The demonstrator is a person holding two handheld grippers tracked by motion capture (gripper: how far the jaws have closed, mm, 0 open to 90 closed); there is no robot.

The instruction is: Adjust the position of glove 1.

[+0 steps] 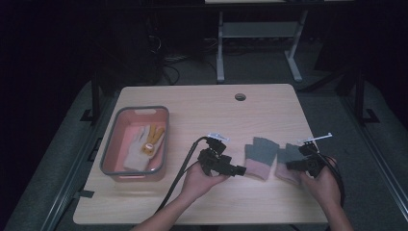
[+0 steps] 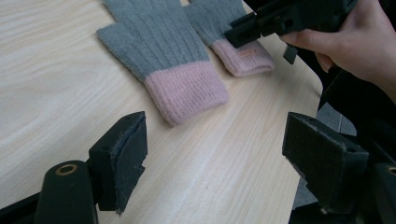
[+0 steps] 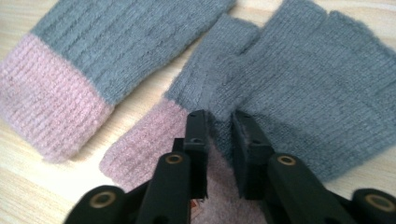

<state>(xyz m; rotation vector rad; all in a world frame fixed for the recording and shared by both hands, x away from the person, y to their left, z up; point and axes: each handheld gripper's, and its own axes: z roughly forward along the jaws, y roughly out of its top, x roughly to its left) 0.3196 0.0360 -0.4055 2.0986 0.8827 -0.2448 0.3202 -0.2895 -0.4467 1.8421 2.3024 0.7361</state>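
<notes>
Two grey knit gloves with pink cuffs lie side by side on the wooden table. The left glove [image 1: 260, 155] [image 2: 163, 56] [image 3: 116, 42] lies flat with nothing on it. My right gripper [image 1: 289, 165] [image 3: 219, 135] [image 2: 243, 29] comes down on the right glove [image 1: 287, 174] [image 3: 317, 84] [image 2: 243, 56], and its jaws pinch a fold of knit where the grey meets the pink cuff. My left gripper [image 1: 242, 169] [image 2: 217, 123] hovers just left of the left glove's cuff, jaws wide apart with bare table between them.
A pink basin with a grey rim [image 1: 108, 144] sits at the table's left and holds a whitish glove [image 1: 134, 155] and a yellow one [image 1: 153, 138]. A cable hole [image 1: 240, 96] is near the far edge. The right glove's cuff lies close to the table's right edge [image 2: 299, 79].
</notes>
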